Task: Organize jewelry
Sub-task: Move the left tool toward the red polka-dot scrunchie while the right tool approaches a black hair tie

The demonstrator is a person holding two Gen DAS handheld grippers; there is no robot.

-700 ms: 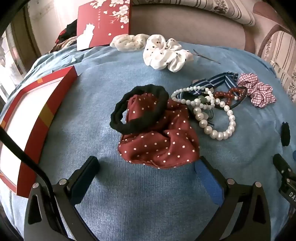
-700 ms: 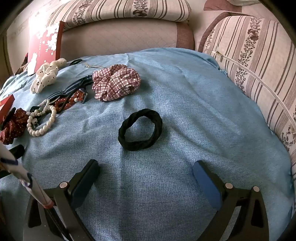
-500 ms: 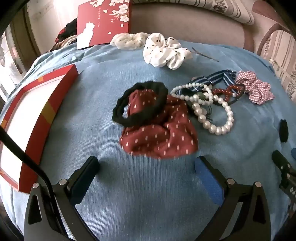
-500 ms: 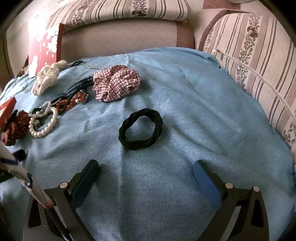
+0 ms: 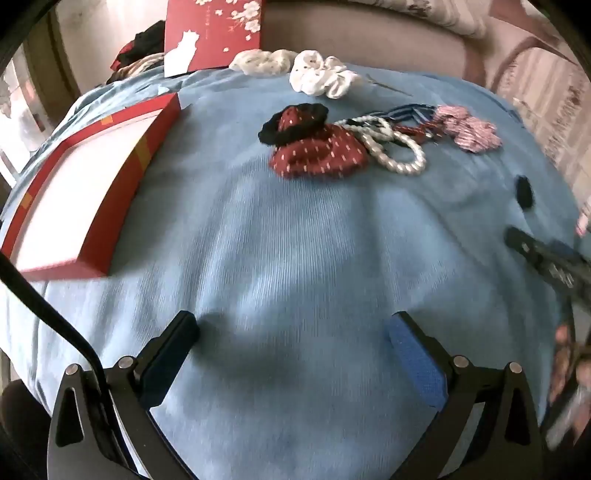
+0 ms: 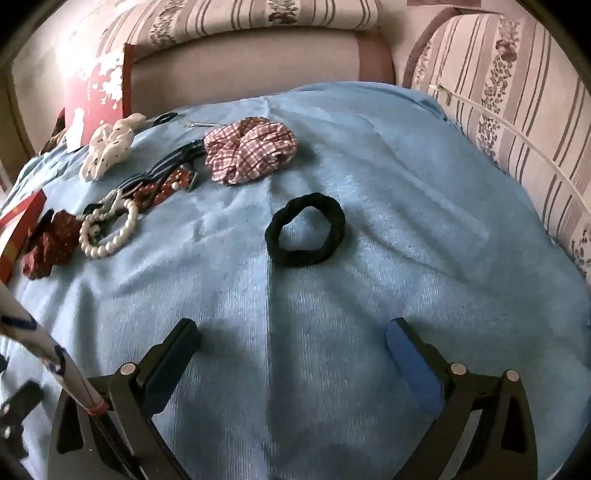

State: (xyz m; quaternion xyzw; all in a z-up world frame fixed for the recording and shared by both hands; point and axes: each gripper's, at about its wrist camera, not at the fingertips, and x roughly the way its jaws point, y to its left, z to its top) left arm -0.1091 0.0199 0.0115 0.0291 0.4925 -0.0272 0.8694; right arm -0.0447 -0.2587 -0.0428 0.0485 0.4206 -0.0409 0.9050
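Observation:
My left gripper (image 5: pixel 293 330) is open and empty above the blue cloth, well short of a red dotted scrunchie (image 5: pixel 319 155) with a black hair tie (image 5: pixel 293 118) on it and a pearl bracelet (image 5: pixel 397 149) beside it. An open red box (image 5: pixel 85 184) lies at the left. My right gripper (image 6: pixel 291 332) is open and empty, a short way before a black braided hair tie (image 6: pixel 304 234). A plaid scrunchie (image 6: pixel 251 149), the pearl bracelet (image 6: pixel 109 230) and a white scrunchie (image 6: pixel 107 151) lie further left.
A red box lid (image 5: pixel 214 33) leans against the sofa back. Striped cushions (image 6: pixel 517 122) border the right side. A striped ribbon (image 5: pixel 410 110) and hair clip lie among the accessories. The right gripper's body (image 5: pixel 546 258) shows at the left wrist view's right edge.
My left gripper has pulled back and away from the red scrunchie pile, and the red box now shows more fully. My right gripper has drawn back slightly from the black hair tie.

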